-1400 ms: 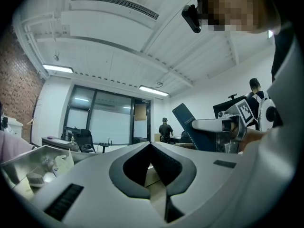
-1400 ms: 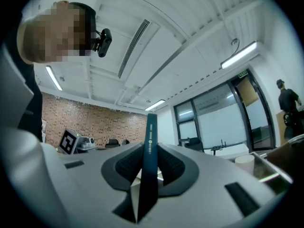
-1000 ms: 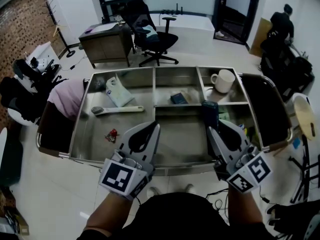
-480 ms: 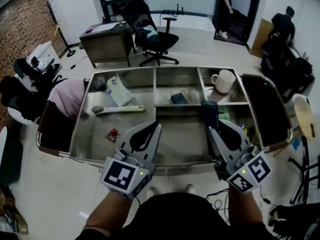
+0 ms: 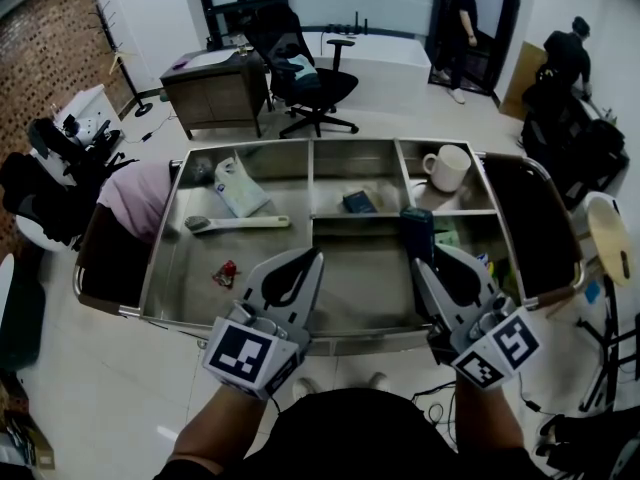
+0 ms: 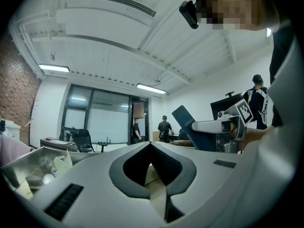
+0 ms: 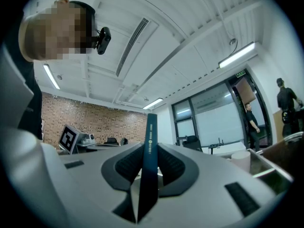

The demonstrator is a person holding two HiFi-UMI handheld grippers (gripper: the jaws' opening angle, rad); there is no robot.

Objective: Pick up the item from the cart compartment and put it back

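**Packet lifted, return not yet done**

My right gripper (image 5: 420, 252) is clamped on the thin dark blue packet (image 5: 417, 226), holding it upright above the cart (image 5: 180, 320), over its right-hand compartments. I judge the pick-up done. What's left is lowering the packet back into its compartment. My left gripper (image 5: 313, 258) hovers over the front compartment, jaws together, carrying nothing.

Head view down on cart (image 5: 365, 283), gripper views upward
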